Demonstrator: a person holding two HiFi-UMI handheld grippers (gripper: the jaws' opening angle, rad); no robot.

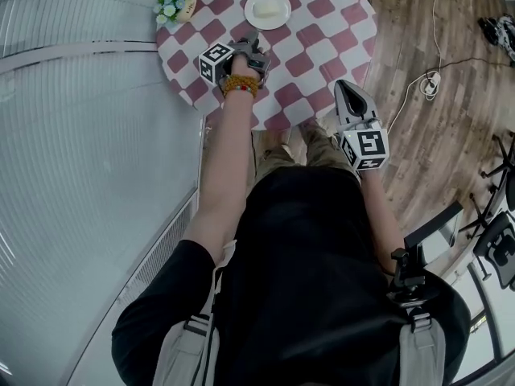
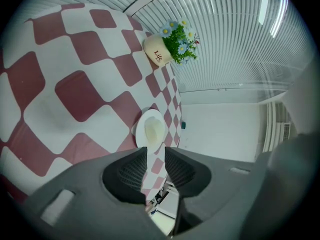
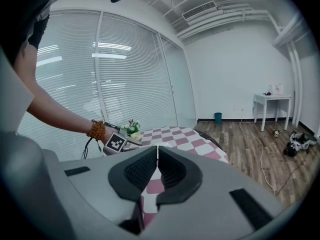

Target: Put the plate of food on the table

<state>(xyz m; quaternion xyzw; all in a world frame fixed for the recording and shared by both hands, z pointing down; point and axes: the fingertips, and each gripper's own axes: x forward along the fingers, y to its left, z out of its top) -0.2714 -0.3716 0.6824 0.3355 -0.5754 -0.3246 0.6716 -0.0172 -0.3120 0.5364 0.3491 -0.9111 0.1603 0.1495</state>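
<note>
A round table [image 1: 326, 34] in red-and-white checked cloth bore the small white plate of pale food [image 1: 267, 9], apparently already delivered. The left gripper [image 1: 253, 42] hovered near it, jaws parted and empty. The right gripper [image 1: 346, 88], unneeded, hung clenched beside the table's edge.

cream flower pot [image 2: 156, 52], "Life." in dark script on its side

Round white plate of food [image 1: 267, 9] sits on the checked round worktop [image 1: 322, 39]; cream flowerpot [image 1: 175, 2] stands to its left.
</note>
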